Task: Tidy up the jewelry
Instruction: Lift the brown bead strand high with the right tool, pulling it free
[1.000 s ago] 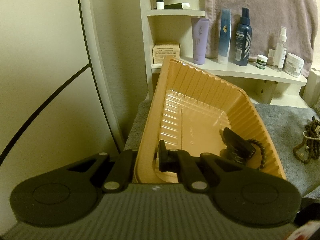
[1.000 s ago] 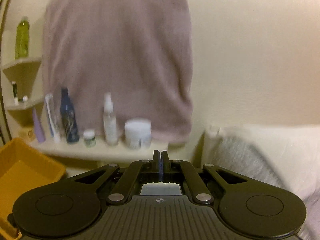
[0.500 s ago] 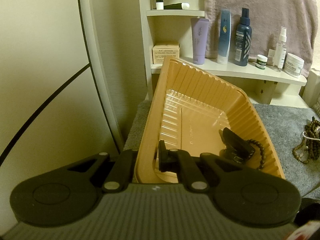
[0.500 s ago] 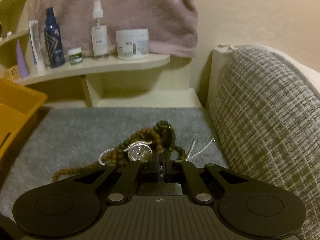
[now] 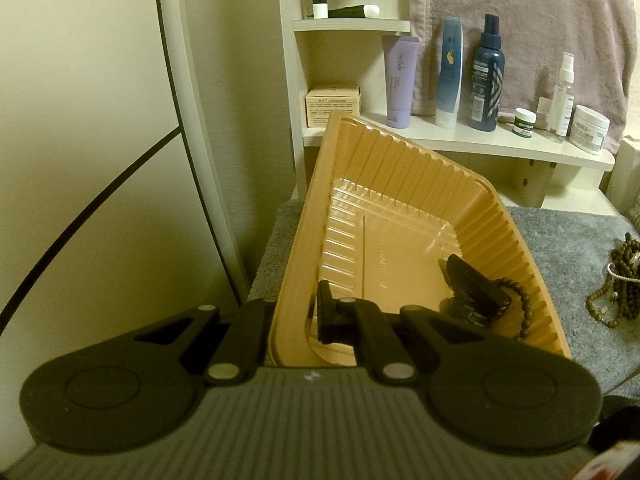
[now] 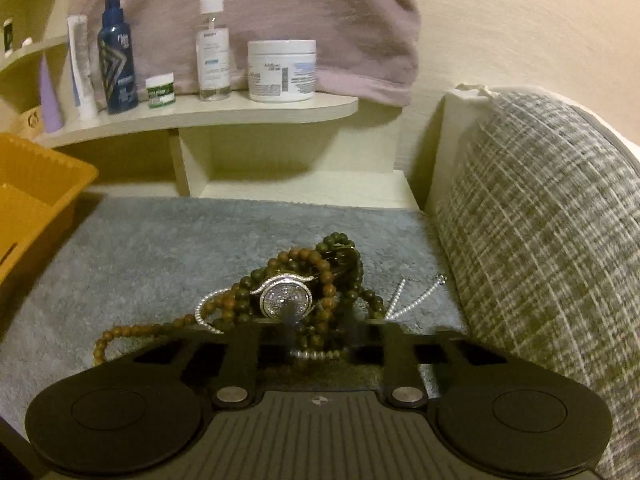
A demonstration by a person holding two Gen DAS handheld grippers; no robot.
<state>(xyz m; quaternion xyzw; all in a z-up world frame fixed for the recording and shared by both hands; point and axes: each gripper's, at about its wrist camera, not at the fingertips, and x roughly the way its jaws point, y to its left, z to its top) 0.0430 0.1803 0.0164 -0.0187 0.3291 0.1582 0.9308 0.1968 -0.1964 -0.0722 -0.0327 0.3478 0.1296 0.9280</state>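
My left gripper (image 5: 304, 320) is shut on the near wall of the orange tray (image 5: 400, 168), which it holds tilted up. One finger (image 5: 328, 312) shows inside the tray. A black hair clip (image 5: 476, 296) and a dark bead bracelet (image 5: 520, 304) lie in the tray's lower corner. On the grey mat (image 6: 160, 248) sits a tangled pile: brown and green bead strands (image 6: 316, 260), a sparkling silver watch (image 6: 286, 300) and a silver chain (image 6: 416, 300). My right gripper (image 6: 320, 324) hangs low just in front of the pile, its blurred jaws parted with the watch and beads between them, not gripped.
A cream shelf (image 6: 224, 114) behind the mat carries bottles, tubes and jars, with a mauve towel (image 6: 320, 12) hanging above. A checked grey cushion (image 6: 540, 240) borders the mat on the right. The jewelry pile (image 5: 624, 280) also shows at the right edge of the left wrist view.
My right gripper has dropped from facing the towel and wall down to the jewelry pile, and its jaws have parted. The left gripper and tray have not moved.
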